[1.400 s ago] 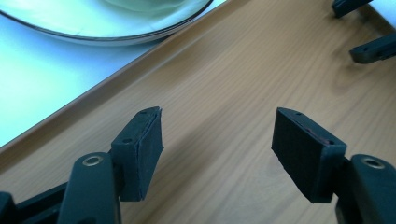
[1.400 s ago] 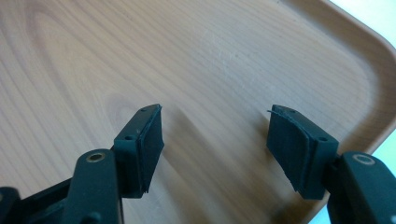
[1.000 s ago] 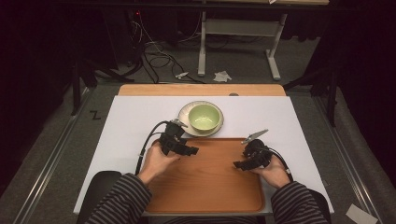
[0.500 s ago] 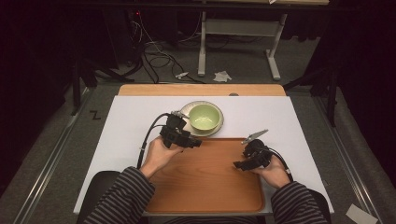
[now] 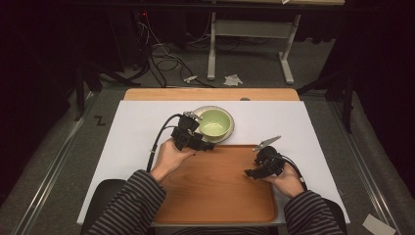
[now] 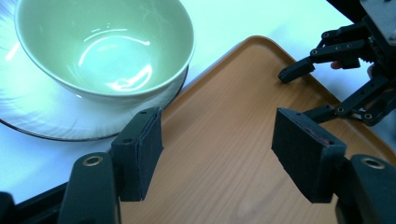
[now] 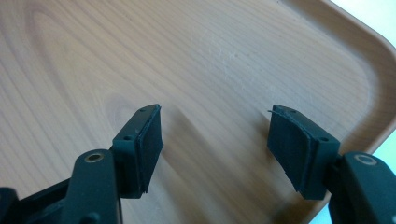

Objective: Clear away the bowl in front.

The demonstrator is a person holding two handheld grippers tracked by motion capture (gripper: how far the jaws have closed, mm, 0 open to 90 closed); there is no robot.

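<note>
Two grippers are over the table, one in each of the person's hands. The left gripper hovers at the far left corner of the wooden tray, just beside the green bowl, and its jaws stand wide apart with nothing between them. From the left gripper view, one of its pads sits close to the rim of the plate on which the bowl rests, though I cannot tell whether it touches. The bowl is upright and looks empty, standing on that plate on the white table cover, just beyond the tray's far edge. The right gripper hangs low over the right part of the tray, its jaws also spread wide and holding nothing; in the right gripper view only bare wood grain lies between them, with the tray's rounded corner off to the side.
</note>
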